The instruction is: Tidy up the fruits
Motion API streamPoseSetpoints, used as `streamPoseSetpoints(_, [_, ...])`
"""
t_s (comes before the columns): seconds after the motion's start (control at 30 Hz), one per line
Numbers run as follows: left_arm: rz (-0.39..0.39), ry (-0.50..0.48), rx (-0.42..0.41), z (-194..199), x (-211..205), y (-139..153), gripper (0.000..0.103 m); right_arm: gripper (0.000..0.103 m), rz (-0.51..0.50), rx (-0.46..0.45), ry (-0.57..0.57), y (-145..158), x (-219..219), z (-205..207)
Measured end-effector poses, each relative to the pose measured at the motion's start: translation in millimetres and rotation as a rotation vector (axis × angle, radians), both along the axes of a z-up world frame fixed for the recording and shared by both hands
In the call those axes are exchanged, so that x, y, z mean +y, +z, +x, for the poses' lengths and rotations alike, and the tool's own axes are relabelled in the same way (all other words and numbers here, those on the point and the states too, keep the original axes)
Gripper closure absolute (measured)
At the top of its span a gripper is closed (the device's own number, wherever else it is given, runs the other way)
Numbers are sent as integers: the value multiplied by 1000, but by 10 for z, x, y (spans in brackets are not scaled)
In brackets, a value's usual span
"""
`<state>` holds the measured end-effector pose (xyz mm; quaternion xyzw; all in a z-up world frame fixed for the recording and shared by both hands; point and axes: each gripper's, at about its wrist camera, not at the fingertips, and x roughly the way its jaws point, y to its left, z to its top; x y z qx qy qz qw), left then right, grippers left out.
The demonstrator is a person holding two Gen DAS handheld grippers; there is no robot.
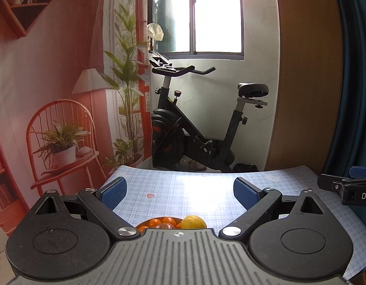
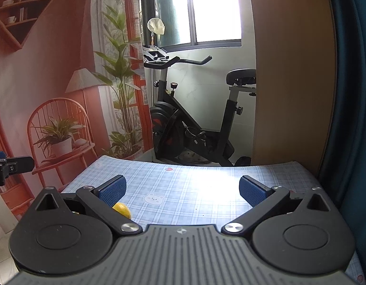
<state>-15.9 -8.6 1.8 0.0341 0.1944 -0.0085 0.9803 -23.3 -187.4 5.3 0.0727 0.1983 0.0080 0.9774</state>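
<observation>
A bright window [image 1: 216, 14] fills the upper centre of the frame, throwing glare onto the blue plaid cloth of the counter [image 1: 183, 190] below. A black exercise bike [image 1: 197, 123] stands under the window. At left hangs a printed backdrop [image 1: 52, 83] of a reddish room with shelves, lamp, chair and plants. At right are a wooden panel [image 1: 308, 71] and a dark teal curtain [image 1: 356, 71].

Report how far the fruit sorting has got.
Done: nothing visibly sorted; oranges and a lemon sit together in the bowl on the table. In hand: nothing; left gripper and right gripper are open and empty. Left: essentially the whole job.
</observation>
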Motion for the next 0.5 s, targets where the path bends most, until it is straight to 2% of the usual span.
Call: streamPoseSetpoints(0.5, [-5,-19,32,-20,16,-73,5,0,-12,22,-7,-2,18,-3])
